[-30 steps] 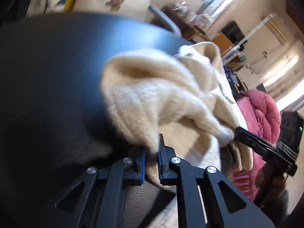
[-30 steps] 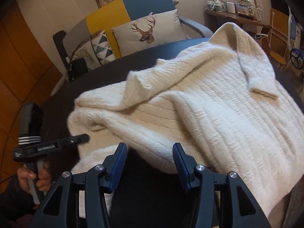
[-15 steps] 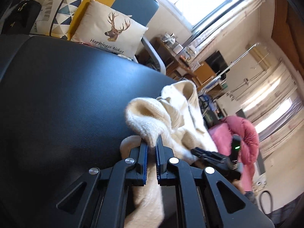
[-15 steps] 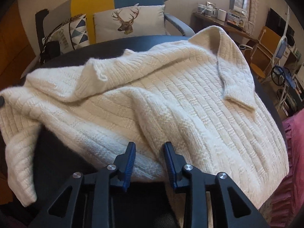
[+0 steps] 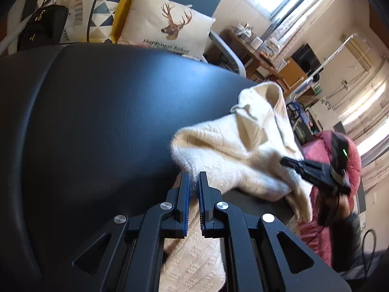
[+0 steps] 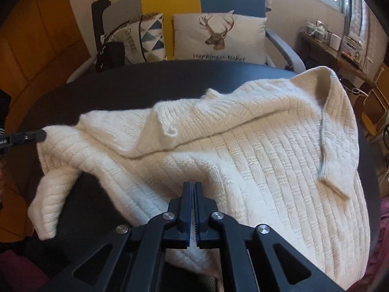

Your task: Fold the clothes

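Cream sweater (image 6: pixel 243 150) spread on black table (image 5: pixel 97 121). Right gripper (image 6: pixel 194 187) jaws just closed, clamped on near hem. Left gripper (image 5: pixel 193 180) pinching bunched sleeve edge, fabric between pads.

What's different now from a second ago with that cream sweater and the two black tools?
The right tool stood open short of the cream sweater; it moved in and its jaws have just been closing, now pinched on the near hem. The left tool drew its end of the sweater along the black table, stretching it out. Unchanged: the left tool's grip and the deer cushion behind.
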`<state>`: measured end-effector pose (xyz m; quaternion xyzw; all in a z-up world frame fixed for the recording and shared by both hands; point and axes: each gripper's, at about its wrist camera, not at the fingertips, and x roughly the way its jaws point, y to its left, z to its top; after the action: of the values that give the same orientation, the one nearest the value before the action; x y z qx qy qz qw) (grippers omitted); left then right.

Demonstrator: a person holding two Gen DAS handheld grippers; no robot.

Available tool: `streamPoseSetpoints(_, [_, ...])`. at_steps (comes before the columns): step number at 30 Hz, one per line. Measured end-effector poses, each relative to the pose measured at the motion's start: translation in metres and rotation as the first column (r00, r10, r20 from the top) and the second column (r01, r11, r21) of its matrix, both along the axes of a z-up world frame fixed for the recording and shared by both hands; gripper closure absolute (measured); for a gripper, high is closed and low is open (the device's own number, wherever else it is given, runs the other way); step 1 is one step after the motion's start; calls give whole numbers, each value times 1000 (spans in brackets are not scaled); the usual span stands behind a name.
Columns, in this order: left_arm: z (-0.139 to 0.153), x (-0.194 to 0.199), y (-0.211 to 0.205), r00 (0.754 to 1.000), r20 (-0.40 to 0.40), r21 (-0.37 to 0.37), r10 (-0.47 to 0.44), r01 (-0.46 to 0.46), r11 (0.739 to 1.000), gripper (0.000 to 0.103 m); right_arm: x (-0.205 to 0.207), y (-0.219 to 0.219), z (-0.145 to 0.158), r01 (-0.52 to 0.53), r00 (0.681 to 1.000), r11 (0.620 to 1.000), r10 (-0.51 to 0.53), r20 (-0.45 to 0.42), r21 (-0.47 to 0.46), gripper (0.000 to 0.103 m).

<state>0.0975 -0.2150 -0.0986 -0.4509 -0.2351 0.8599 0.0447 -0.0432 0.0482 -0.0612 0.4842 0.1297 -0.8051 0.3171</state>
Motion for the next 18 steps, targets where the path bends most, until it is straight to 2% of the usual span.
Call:
streamPoseSetpoints(3, [-4, 4, 1, 999, 42, -24, -13, 14, 1000, 97, -23, -8, -26, -15, 998, 996, 10, 59, 89, 100])
streamPoseSetpoints(5, [-7, 10, -8, 998, 62, -6, -9, 9, 1000, 95, -34, -5, -38, 3, 997, 996, -10, 78, 95, 100])
streamPoseSetpoints(7, [-10, 21, -21, 996, 84, -26, 12, -10, 1000, 95, -44, 0, -50, 25, 994, 995, -34, 101, 92, 100])
streamPoseSetpoints(12, [-21, 64, -47, 995, 97, 70, 24, -30, 997, 95, -53, 21, -58, 97, 987, 995, -92, 134, -32, 100])
streamPoseSetpoints(14, [-22, 72, -39, 997, 76, 66, -2, -3, 998, 88, -52, 27, -60, 103, 987, 992, -94, 129, -67, 100])
streamPoseSetpoints(18, [-24, 73, -15, 997, 33, 53, -77, 75, 996, 83, -50, 34, -62, 116, 987, 988, -103, 123, -102, 100])
